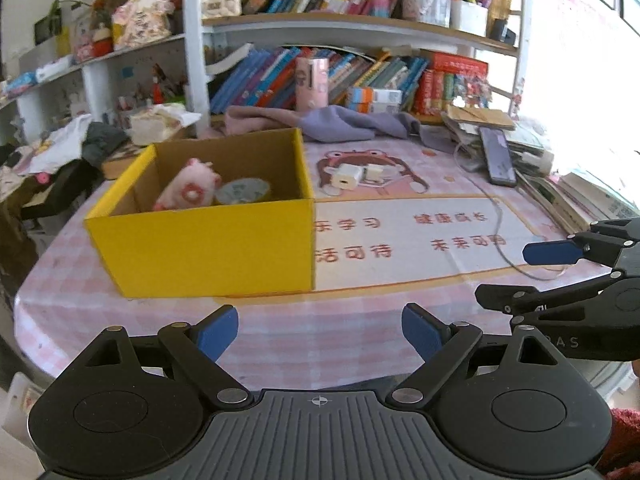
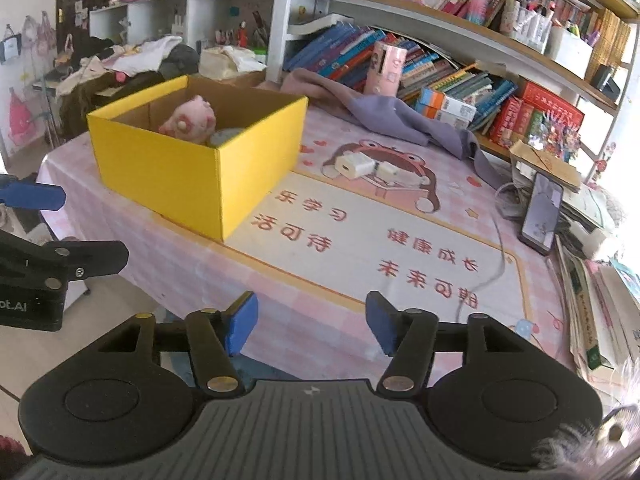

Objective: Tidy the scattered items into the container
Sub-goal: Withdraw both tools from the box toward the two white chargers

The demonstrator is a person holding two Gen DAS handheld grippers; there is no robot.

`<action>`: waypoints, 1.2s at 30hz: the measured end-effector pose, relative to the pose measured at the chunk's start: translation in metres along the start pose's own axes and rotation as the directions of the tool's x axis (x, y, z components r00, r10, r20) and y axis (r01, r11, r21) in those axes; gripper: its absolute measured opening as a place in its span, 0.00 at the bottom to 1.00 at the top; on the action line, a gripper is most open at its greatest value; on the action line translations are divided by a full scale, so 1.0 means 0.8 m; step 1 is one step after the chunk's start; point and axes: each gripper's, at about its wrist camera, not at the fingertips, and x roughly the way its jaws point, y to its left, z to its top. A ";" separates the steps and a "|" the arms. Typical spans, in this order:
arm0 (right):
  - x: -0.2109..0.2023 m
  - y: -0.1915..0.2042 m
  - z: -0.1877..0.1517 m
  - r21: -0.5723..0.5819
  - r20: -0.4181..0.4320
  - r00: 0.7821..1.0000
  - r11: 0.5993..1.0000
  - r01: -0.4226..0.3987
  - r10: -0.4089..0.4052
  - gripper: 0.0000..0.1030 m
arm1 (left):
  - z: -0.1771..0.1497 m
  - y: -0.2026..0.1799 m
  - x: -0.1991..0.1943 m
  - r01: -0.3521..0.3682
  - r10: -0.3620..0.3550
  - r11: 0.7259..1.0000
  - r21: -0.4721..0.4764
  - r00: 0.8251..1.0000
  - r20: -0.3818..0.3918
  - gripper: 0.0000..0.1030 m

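The left claw (image 1: 320, 334) stands wide with nothing between its blue pads, hanging over the near edge of the tabletop (image 1: 360, 344). The right claw (image 2: 311, 328) is parted to a middling gap, also empty, over the same edge.

The tabletop wears a pink checked cloth with a cartoon figure and red Chinese characters printed on a pale panel. Behind it rise shelves (image 1: 360, 24) crammed with books; a purple cloth (image 1: 340, 122) lies bunched at the back.

The left view shows the right claw entering from its right edge. The right view shows the left claw at its left edge, a bit of floor, and more of the book stack on the far right.

The yellow box (image 1: 208, 244) sits open on the left part of the tabletop, holding a pink plush toy (image 1: 188, 186) and a grey round item (image 1: 242, 192). The white charger (image 1: 346, 176) lies outside, just right of the box, on the cartoon figure. A dark phone (image 1: 498, 156) lies farther right, near the books.
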 end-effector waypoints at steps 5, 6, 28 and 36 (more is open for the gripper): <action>0.001 -0.018 -0.003 0.017 -0.028 0.999 0.999 0.035 -0.034 0.57 | 0.009 -0.018 0.016 0.053 -0.052 0.998 0.036 0.998 -0.017 0.89; 0.001 -0.022 -0.003 0.022 -0.033 0.999 0.999 0.041 -0.041 0.57 | 0.011 -0.022 0.019 0.062 -0.061 0.997 0.040 0.998 -0.020 0.89; 0.044 -0.119 0.004 0.116 -0.077 0.986 0.981 0.156 -0.148 0.57 | 0.065 -0.085 0.109 0.161 -0.159 0.978 0.134 0.987 -0.029 0.89; 0.095 -0.167 0.033 0.120 -0.078 0.991 0.986 0.119 -0.110 0.57 | 0.107 -0.103 0.168 0.122 -0.116 0.984 0.132 0.992 -0.053 0.89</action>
